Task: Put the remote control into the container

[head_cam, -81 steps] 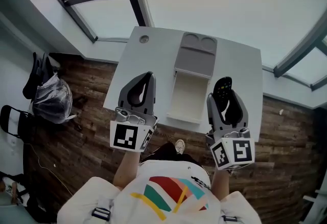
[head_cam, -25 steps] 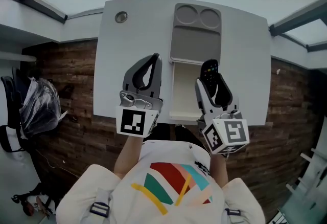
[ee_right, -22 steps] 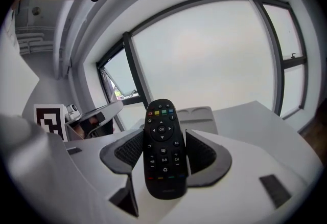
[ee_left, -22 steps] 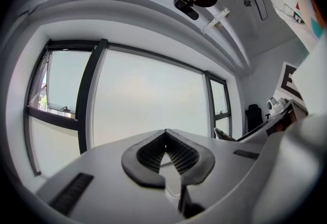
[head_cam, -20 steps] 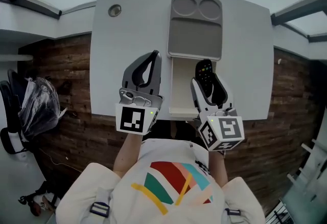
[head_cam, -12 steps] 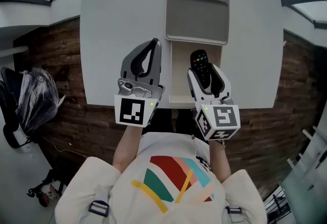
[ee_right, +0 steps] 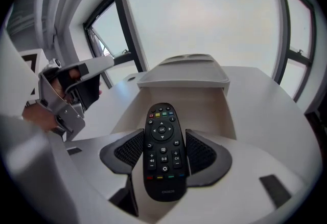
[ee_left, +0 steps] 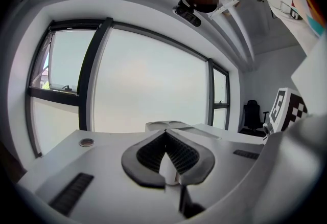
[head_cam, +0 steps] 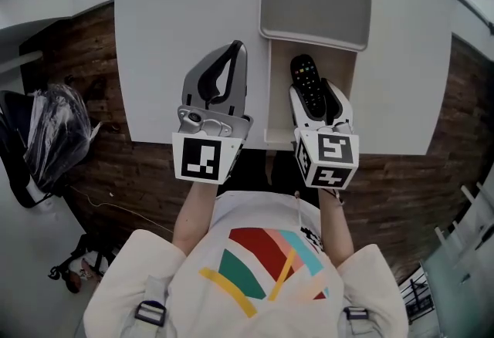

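While over the open container (head_cam: 279, 89), right tool (ee_right: 163, 138) clamped on remote control (ee_right: 162, 115), left tool (ee_left: 165, 133) closed, empty.

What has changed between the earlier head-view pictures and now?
The right hand-held gripper, shut on the remote control, has moved in from the right of the container to over its open compartment. Nothing was grasped or released. The left hand-held gripper stays shut and empty to the container's left. The grey lid stays slid back.
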